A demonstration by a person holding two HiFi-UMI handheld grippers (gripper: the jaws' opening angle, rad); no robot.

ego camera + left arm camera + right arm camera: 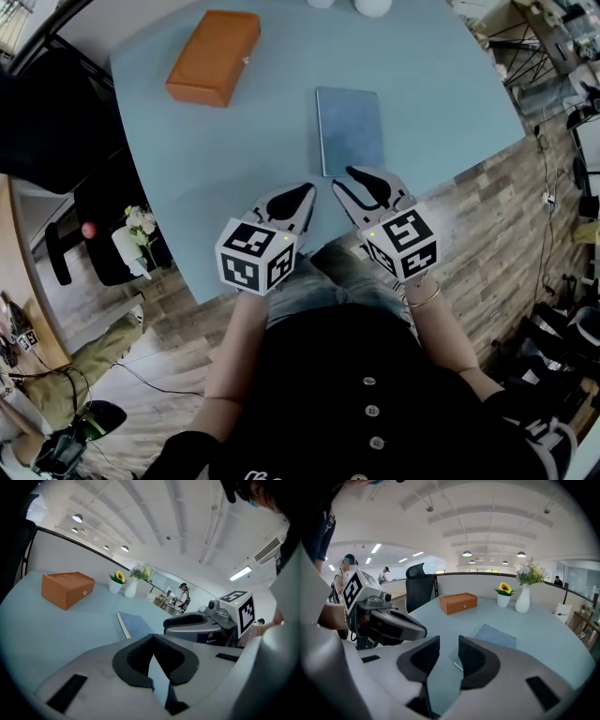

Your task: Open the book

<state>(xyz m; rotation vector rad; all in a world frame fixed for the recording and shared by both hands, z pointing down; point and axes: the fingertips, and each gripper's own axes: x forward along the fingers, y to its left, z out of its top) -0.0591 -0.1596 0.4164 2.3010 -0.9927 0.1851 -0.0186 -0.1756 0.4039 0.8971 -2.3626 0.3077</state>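
Observation:
A closed blue-grey book [350, 129] lies flat on the light blue table [441, 103], just beyond both grippers. In the left gripper view the book [136, 624] shows its white page edge on the left side. My left gripper [306, 190] hovers near the table's front edge, left of the book's near corner; its tips [152, 638] meet with nothing between them. My right gripper [350, 174] sits at the book's near edge, its pads [449, 641] a narrow gap apart and empty. The book [496, 635] lies just ahead of them.
An orange box [214, 56] stands at the table's far left. A white vase of flowers [522, 598] and a small sunflower pot [504, 597] stand at the far edge. A black chair [419, 590] is beyond the table. The person's torso is close to the front edge.

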